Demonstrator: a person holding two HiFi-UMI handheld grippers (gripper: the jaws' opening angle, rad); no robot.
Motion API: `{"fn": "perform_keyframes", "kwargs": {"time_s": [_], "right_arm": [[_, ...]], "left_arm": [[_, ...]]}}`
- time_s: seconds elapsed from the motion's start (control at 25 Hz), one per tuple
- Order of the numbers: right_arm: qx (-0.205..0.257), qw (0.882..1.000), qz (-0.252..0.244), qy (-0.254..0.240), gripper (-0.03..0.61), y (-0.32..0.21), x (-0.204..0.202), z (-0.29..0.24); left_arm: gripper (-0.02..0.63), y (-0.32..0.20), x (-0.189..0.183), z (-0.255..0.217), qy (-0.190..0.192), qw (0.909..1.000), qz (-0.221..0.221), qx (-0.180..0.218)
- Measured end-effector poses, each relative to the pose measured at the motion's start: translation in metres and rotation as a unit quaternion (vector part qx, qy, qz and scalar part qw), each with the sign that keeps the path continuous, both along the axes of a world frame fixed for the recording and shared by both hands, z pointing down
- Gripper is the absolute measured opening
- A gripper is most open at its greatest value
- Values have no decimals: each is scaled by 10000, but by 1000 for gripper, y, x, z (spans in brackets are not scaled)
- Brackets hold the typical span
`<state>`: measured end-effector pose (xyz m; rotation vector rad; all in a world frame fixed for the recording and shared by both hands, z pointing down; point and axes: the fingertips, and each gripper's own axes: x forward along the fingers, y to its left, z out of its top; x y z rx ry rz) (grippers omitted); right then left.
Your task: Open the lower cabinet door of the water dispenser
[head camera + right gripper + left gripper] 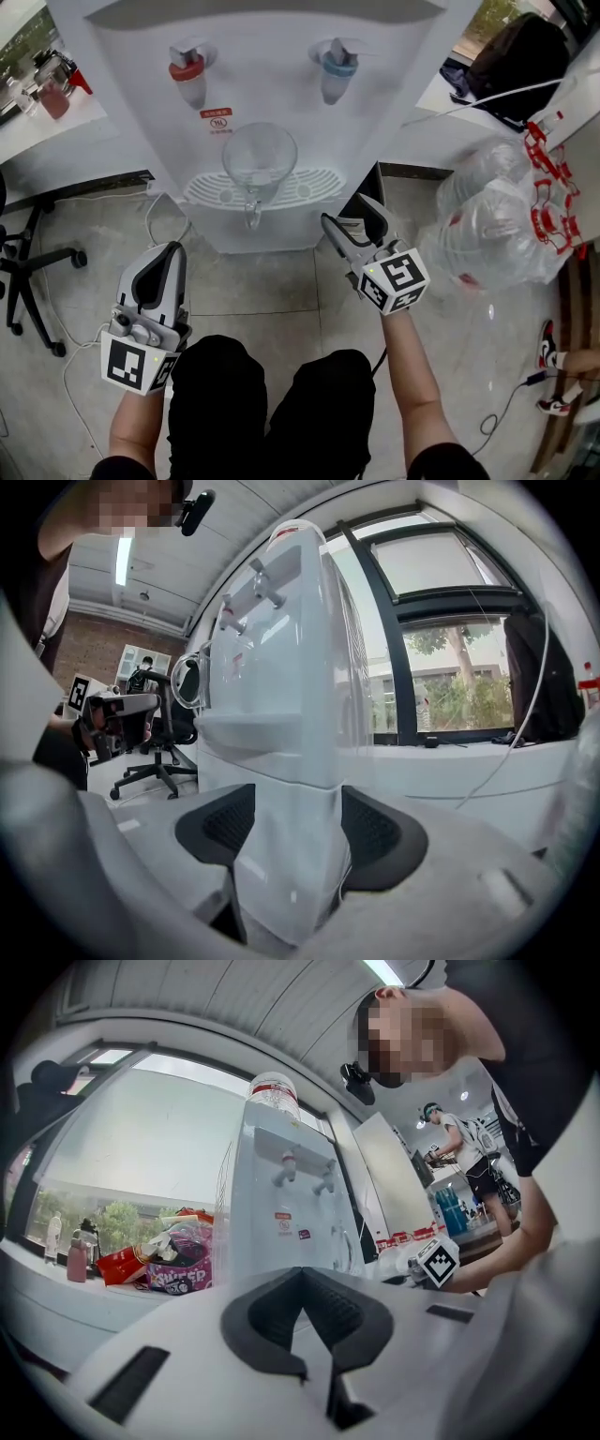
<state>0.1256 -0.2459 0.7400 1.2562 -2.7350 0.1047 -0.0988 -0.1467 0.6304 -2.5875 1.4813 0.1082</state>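
Note:
The white water dispenser [272, 84] stands straight ahead, with a red tap [188, 73], a blue tap [337, 67] and a glass jug [258, 159] on its drip tray. Below the tray only a strip of the lower cabinet front [272, 242] shows. My right gripper [344, 208] is open at the cabinet's right front corner. In the right gripper view that corner of the lower cabinet [281, 855] fills the gap between the pads [380, 832], and the jaws grip nothing. My left gripper [161, 267] hangs lower left of the dispenser, shut and empty, its pads [342, 1312] meeting.
An office chair [28, 272] stands at the left on the tiled floor. Several empty water bottles in clear plastic [497, 220] lie at the right. A white cable [155, 220] runs by the dispenser's left foot. The person's knees [272, 403] are just behind both grippers.

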Motion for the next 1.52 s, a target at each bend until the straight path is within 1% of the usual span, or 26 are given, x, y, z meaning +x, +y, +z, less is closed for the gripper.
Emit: {"fn": "perform_keyframes", "kwargs": {"time_s": [0.16,0.28,0.4,0.56,0.68,0.96,1.28,1.52], "right_arm": [[-58,10000,-15,-34,288,-12,0,3],[-142,9998,-128,25,290,-14,-4,10],[-132,9997,-195,44,289,-17,-6,12],[-202,9992,-273,-217,288,-23,-5,13],[-241,9988,-307,-298,288,-22,-4,14],[-194,9992,-242,-262,249,-19,-1,12],[-248,9990,-187,-319,244,-14,1,12],[-307,9987,-222,-354,229,3,4,13]], "left_arm": [[8,3,-5,1,-18,10000,-79,-5],[8,5,-9,2,39,9999,-110,-45],[8,6,-9,0,37,9999,-93,-20],[8,7,-14,0,90,9999,-109,-14],[8,9,-21,-4,70,9999,-157,17],[8,12,-23,-9,48,9998,-171,86],[8,15,-27,-11,74,9997,-192,123],[8,17,-29,-11,99,9997,-191,136]]}}
